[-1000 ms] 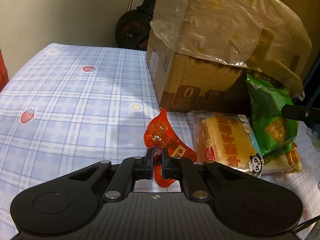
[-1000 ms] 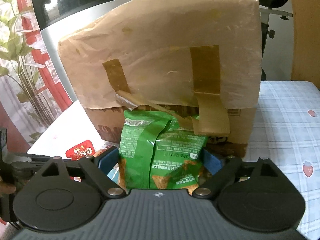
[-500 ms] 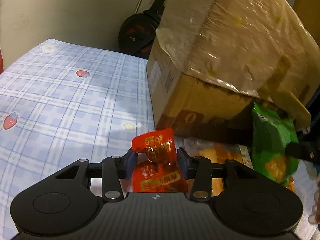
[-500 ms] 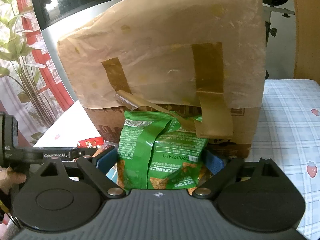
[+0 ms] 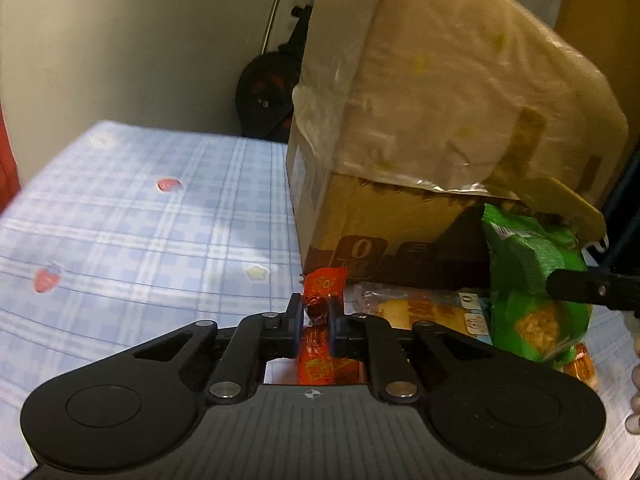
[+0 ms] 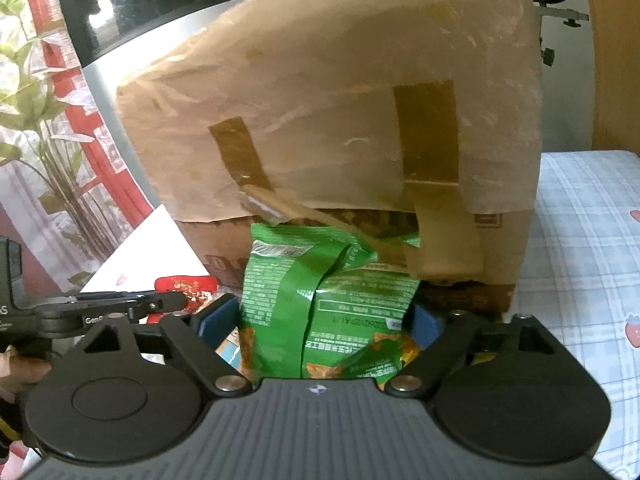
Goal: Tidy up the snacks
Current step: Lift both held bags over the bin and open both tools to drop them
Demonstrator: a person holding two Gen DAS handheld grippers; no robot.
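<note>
Left wrist: left gripper (image 5: 316,320) reclamped on the red snack packet (image 5: 320,344), now lifted closer to the cardboard box (image 5: 400,224); packet's lower part hidden by the body. Bread packet (image 5: 416,308) partly hidden.

Right wrist: right gripper (image 6: 320,320) jaws wide, just been closing, green chip bag (image 6: 324,304) between, grip uncertain. Bag stands against the box on the plaid cloth (image 6: 580,260).

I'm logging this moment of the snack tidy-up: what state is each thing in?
left gripper: shut on the red snack packet
red snack packet: pinched, crumpled
right gripper: jaws just closing in, shut on the green chip bag
green chip bag: upright, sealed, held
cardboard box: on its side, flap raised, opening facing the grippers
bread packet: lying flat, sealed
</note>
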